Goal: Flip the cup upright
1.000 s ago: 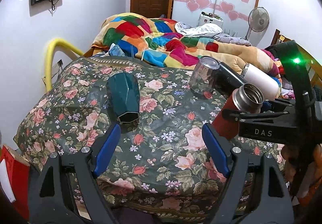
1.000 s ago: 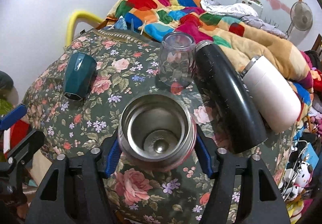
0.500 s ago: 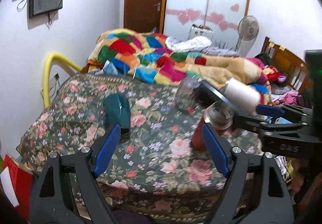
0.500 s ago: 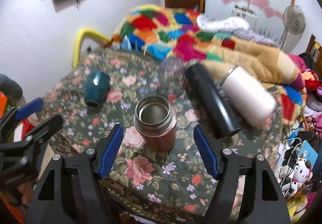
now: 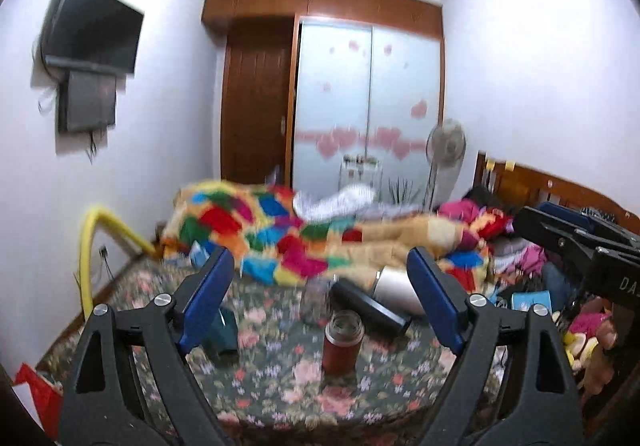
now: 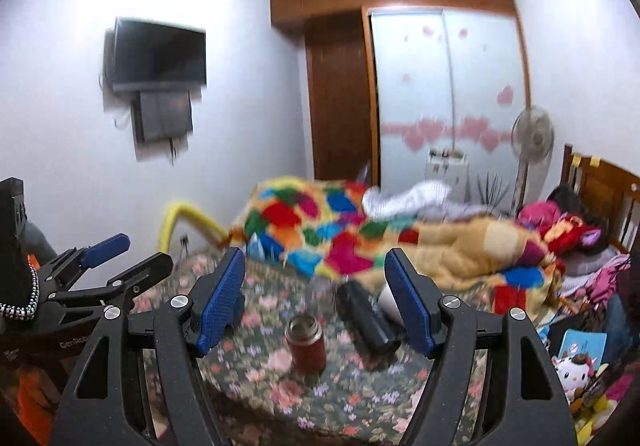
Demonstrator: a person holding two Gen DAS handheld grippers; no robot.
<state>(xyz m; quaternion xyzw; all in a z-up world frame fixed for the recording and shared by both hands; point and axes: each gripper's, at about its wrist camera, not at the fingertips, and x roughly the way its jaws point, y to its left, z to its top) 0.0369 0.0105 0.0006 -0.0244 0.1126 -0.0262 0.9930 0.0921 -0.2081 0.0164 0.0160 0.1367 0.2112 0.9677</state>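
A red steel cup (image 5: 343,342) stands upright, mouth up, on the floral tablecloth (image 5: 280,390); it also shows in the right wrist view (image 6: 305,343). My left gripper (image 5: 320,298) is open and empty, held back and above the table. My right gripper (image 6: 316,304) is open and empty, also well back from the cup. The right gripper shows at the right edge of the left wrist view (image 5: 580,246). The left gripper shows at the left of the right wrist view (image 6: 100,270).
A teal cup (image 5: 224,330) lies on its side at left. A black flask (image 5: 370,306) and a white flask (image 5: 394,288) lie behind the red cup, beside a blurred clear glass (image 5: 314,296). A colourful quilt (image 5: 280,234) covers the bed beyond.
Both grippers have pulled back and up from the table. The right gripper let go of the red cup, which stays standing upright. The view now tilts up toward the room.
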